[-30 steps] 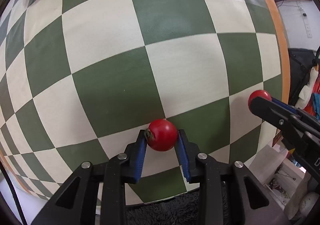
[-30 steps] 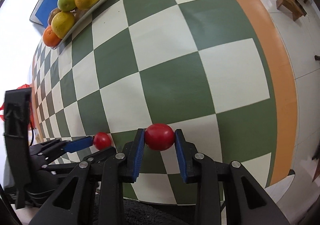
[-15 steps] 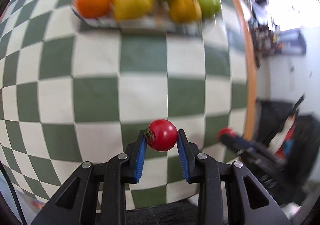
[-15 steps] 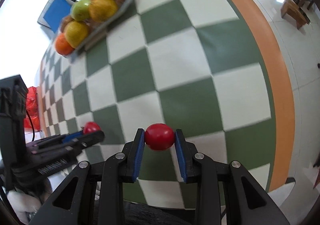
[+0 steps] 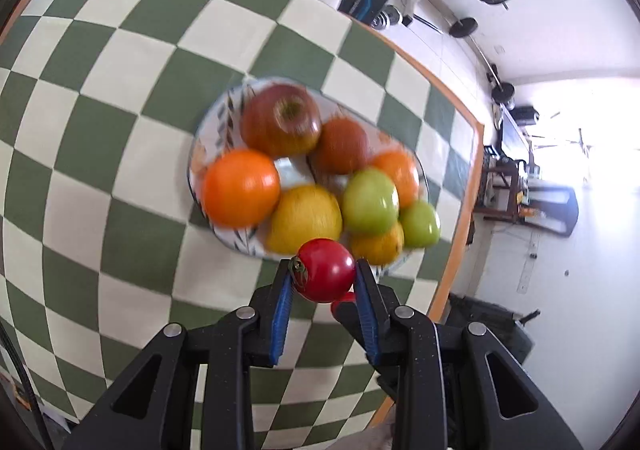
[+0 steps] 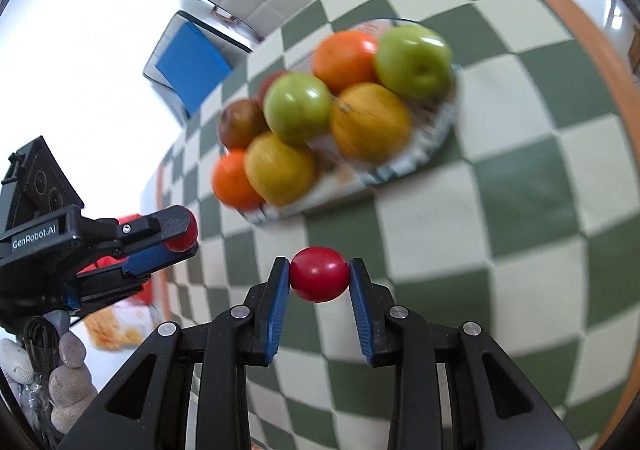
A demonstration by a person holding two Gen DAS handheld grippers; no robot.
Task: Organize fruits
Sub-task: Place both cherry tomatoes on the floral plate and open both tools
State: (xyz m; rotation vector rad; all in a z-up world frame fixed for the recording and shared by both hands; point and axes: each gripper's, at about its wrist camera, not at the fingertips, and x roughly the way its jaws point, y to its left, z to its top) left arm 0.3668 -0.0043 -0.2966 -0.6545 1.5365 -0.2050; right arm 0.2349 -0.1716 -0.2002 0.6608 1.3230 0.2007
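Checkered table (image 5: 120,154) — hand-held gripper (image 5: 324,282) clamping tomato (image 5: 325,269)

Two red tomatoes (image 5: 324,270) (image 6: 319,279) — two green apples (image 6: 298,108), two oranges (image 5: 240,188), one plate (image 5: 216,118).

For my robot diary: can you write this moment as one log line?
left gripper: holds tomato | right gripper: holds second tomato | fruit plate: ahead

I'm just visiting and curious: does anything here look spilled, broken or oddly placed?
Nothing looks spilled or damaged. The plate is piled high with apples and oranges, with fruit reaching its rim, so there is little open room. Each tool grips a small red tomato above the table: left tool and right tool.
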